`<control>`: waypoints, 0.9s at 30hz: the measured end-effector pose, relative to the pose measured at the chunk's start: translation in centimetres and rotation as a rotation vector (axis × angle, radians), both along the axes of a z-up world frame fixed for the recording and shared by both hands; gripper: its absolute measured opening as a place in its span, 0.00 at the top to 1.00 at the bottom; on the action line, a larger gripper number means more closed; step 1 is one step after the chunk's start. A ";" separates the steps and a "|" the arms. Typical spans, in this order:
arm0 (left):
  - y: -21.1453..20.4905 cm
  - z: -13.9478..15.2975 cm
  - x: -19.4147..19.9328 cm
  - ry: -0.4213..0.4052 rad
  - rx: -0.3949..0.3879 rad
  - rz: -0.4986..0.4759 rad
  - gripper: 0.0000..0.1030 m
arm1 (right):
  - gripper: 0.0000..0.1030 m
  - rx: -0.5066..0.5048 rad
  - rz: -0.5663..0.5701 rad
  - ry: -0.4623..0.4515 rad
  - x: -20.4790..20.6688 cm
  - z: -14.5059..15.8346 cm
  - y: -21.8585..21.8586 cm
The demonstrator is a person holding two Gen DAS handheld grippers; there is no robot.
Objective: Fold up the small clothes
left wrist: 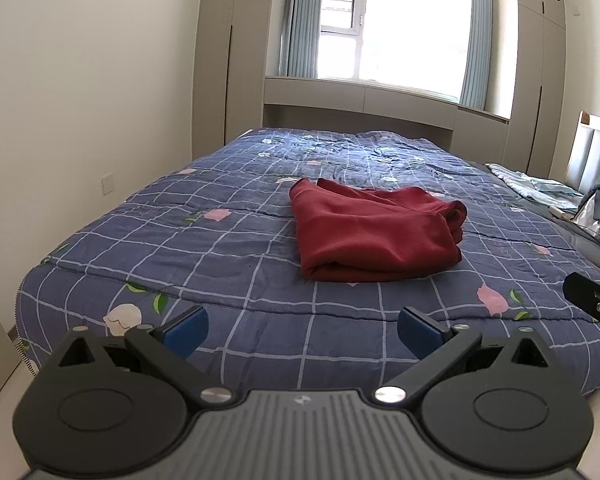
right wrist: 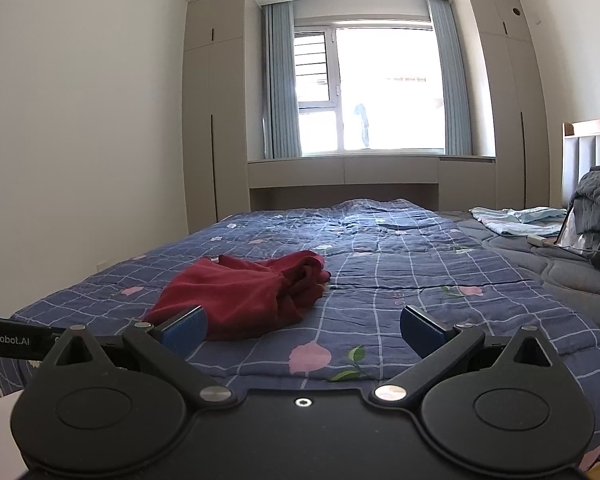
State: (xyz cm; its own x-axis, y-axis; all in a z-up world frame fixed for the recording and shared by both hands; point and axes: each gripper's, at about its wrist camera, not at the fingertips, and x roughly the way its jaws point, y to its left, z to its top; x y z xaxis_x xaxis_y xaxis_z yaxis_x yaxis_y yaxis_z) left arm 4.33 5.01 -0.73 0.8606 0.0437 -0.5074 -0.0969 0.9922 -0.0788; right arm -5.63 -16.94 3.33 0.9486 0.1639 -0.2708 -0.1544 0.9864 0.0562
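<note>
Two tools hang with fingers apart, clear of the bed (left wrist: 100,248): the red garment (left wrist: 374,232) lies at one o'clock from the left tool (left wrist: 302,330) and eleven o'clock from the nearer right tool (right wrist: 304,330), its long axis running crosswise.

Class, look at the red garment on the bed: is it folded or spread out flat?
Folded. The red garment lies in a compact bundle on the blue checked quilt, with stacked layers showing at its near and right edges.
</note>
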 end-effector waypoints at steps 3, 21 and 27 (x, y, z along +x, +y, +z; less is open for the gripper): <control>0.0 0.0 0.0 0.000 0.001 -0.001 0.00 | 0.01 -0.004 0.002 -0.001 -0.1 0.0 0.1; 0.0 0.0 0.0 -0.001 0.001 -0.001 0.00 | 0.01 -0.008 0.004 -0.001 -0.1 -0.1 0.1; 0.0 0.0 0.0 -0.001 0.001 -0.001 0.00 | 0.01 -0.008 0.005 -0.002 -0.1 -0.1 0.1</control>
